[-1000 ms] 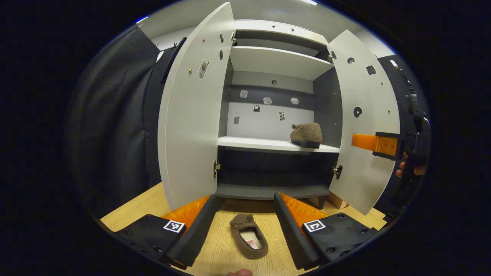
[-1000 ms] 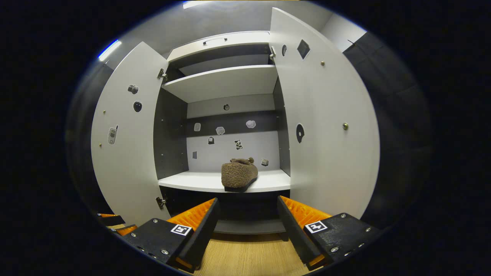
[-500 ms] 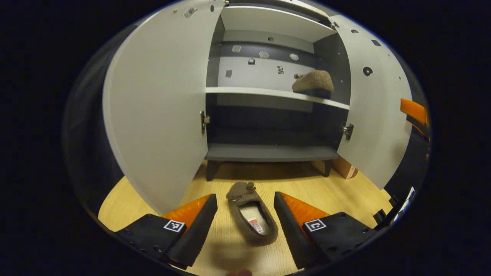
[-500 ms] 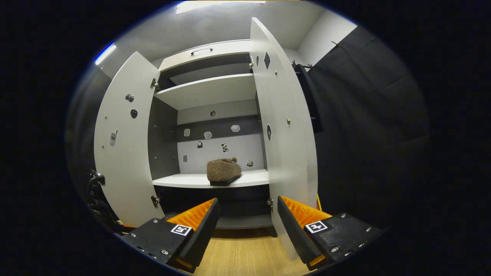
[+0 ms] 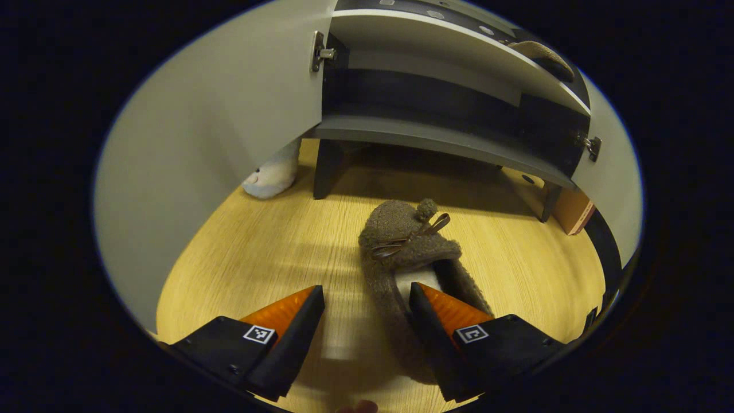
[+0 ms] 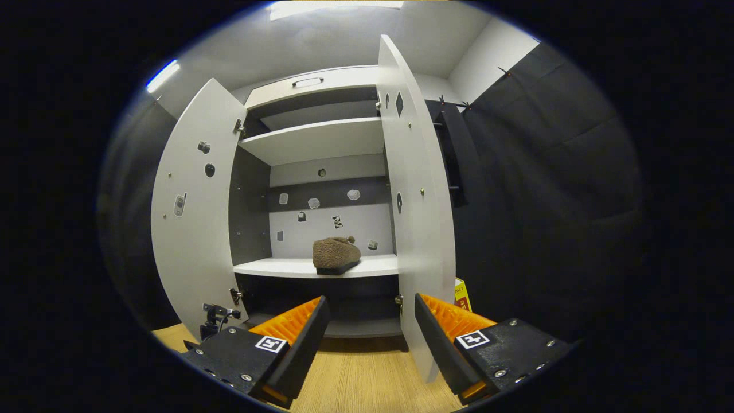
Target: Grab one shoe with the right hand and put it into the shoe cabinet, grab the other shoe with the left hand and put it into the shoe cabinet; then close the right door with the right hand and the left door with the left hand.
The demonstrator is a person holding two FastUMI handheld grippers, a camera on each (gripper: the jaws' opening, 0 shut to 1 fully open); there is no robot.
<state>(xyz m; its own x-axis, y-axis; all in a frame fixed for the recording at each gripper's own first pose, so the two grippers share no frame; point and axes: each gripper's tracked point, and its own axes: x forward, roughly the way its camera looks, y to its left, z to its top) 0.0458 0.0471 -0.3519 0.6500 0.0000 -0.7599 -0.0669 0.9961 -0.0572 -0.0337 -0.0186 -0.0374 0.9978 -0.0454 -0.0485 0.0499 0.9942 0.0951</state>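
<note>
One shoe (image 6: pixel 336 254) on shelf (image 6: pixel 367 266), other (image 5: pixel 410 258) on floor (image 5: pixel 275 252)

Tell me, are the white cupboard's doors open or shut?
Open. In the right gripper view the left door and right door of the white shoe cabinet swing outward, showing a fuzzy brown slipper on its shelf.

Right gripper (image 6: pixel 367 338) stands open and empty, fingers spread at 6 o'clock. Shoe cabinet (image 6: pixel 321 143) ahead has both doors open: left door (image 6: pixel 192 229) at 9 o'clock, right door (image 6: pixel 421 229) edge-on at centre. One brown shoe (image 6: pixel 335 255) rests on the middle shelf (image 6: pixel 275 267).
</note>
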